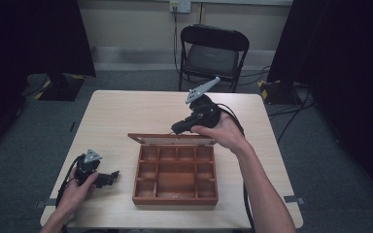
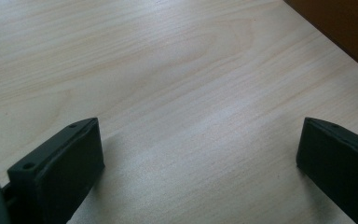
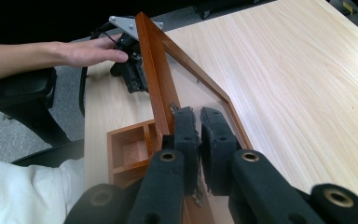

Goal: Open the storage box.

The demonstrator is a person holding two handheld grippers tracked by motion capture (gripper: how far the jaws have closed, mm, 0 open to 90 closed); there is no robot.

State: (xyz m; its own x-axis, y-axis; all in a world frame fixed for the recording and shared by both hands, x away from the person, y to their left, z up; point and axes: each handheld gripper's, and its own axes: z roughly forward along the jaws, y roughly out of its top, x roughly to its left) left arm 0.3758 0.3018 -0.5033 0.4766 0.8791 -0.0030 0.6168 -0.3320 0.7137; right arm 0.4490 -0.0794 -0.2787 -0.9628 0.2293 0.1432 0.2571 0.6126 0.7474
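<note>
Lid | right gripper apparently pinching its edge | left gripper wide, empty

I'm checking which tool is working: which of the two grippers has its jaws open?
The left gripper, resting on the table beside the wooden box; its jaws stand wide apart, while the right gripper is shut at the lid.

The desk is pale wood with fine lines in it, smooth and a little shiny. The box is red-brown wood, smooth and a bit glossy, and its lid has a clear pane set in a wooden frame. The fingers of the right gripper look like dull black plastic. The left gripper has the same dull black fingers. The floor is rough grey carpet. The chair has a dark padded seat.
</note>
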